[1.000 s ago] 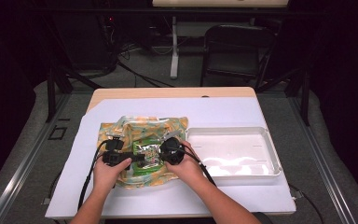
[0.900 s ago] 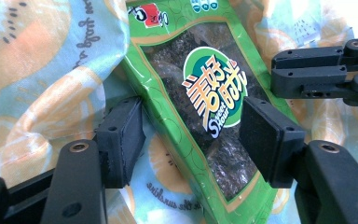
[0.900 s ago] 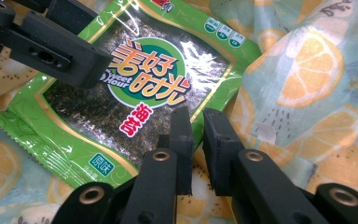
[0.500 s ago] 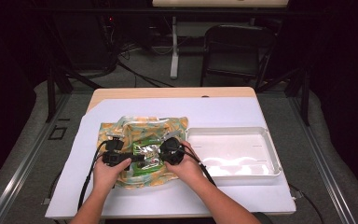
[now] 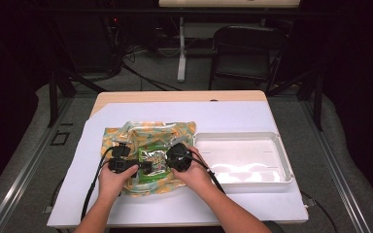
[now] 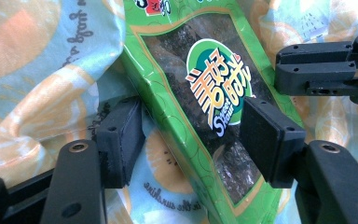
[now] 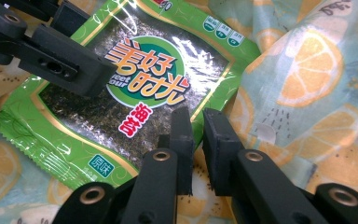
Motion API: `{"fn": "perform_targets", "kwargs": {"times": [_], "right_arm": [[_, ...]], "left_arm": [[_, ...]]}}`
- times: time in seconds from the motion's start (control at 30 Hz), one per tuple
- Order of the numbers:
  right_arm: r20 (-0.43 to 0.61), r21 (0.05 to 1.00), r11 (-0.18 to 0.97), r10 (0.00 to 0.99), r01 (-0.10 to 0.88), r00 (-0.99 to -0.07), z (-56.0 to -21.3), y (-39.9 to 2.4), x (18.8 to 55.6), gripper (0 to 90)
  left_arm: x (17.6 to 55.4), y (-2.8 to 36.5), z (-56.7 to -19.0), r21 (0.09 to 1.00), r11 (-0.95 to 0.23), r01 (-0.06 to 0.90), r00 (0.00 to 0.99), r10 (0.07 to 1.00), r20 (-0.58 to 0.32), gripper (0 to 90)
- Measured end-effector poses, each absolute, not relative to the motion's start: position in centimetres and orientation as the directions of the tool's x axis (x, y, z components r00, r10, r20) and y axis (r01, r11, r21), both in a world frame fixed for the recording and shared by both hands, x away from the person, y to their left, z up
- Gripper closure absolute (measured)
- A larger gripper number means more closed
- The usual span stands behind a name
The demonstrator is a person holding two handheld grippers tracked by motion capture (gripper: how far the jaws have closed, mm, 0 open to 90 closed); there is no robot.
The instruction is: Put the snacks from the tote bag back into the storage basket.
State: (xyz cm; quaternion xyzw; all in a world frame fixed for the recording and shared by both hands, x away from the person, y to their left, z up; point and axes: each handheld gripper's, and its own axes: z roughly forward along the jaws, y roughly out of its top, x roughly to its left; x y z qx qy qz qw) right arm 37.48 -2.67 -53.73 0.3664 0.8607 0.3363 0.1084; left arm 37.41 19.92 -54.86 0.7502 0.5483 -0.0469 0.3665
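Packet: green seaweed snack packet (image 5: 154,162) lies flat on a lemon-print bag (image 5: 141,136), between the two grippers, left of the white tray (image 5: 281,160) on the worktop (image 5: 233,116).
Long axis: in the high view, roughly across the worktop, left to right.
Left gripper (image 6: 193,137): fingers spread, straddling the packet (image 6: 200,93); contact unclear.
Right gripper (image 7: 196,140): fingers nearly together, a narrow gap between them, at the packet's (image 7: 135,79) edge; whether they pinch it, I cannot tell.
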Motion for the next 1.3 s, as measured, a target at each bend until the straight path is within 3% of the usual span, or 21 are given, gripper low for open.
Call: {"fn": "perform_targets", "kwargs": {"times": [1.3], "right_arm": [[0.051, 0.647, 0.51, 0.712, 0.566, -0.7, -53.85, -2.65, 37.26, 81.0]], "left_arm": [[37.49, 20.07, -54.05, 0.522, -0.056, 0.851, 0.399, 0.716, -0.573, 50.3]]}}
